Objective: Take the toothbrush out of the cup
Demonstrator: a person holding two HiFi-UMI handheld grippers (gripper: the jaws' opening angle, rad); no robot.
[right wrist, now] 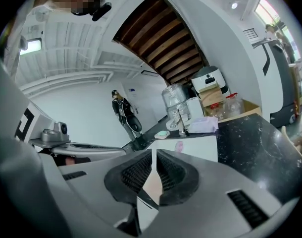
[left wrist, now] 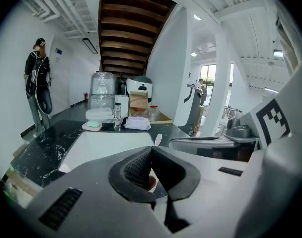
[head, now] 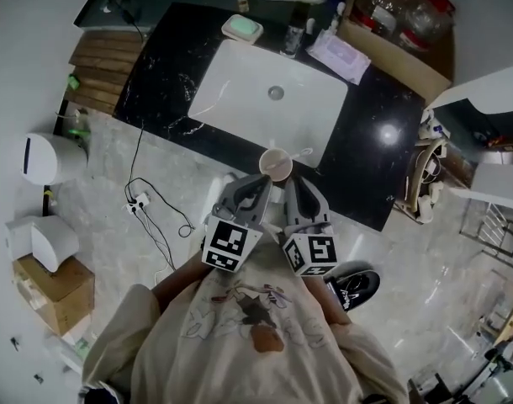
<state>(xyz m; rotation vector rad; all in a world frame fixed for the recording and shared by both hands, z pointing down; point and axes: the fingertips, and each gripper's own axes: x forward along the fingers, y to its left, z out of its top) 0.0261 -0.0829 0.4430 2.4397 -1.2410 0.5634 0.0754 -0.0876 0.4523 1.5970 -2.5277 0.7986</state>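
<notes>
Black stone veined with white makes the surface [head: 383, 141], with a white sink [head: 240, 91] let into it. At lower centre of the head view, the left gripper [head: 258, 183] points at the near edge of the surface. In the left gripper view its fingers meet at the tips with nothing pinched, and a sliver of the cup shows through the gap behind them. Just beyond both sets of tips stands the cup [head: 275, 165], pale and upright, on the front strip of the surface between sink and edge. The toothbrush [head: 300, 152] is in it, leaning over the rim toward the right of the frame. Its head shows above the fingers in both gripper views. Right of that sits the right gripper [head: 292, 185], close beside its partner. Its fingers are together too, with only a hairline slit between the pads and nothing in it.

The step in hand looks like the approach, since neither gripper touches cup or brush. Next, I judge, the fingers must part: one pair to take the handle above the rim, the other perhaps to steady the cup. A straight lift should then keep the light cup from tipping.
</notes>
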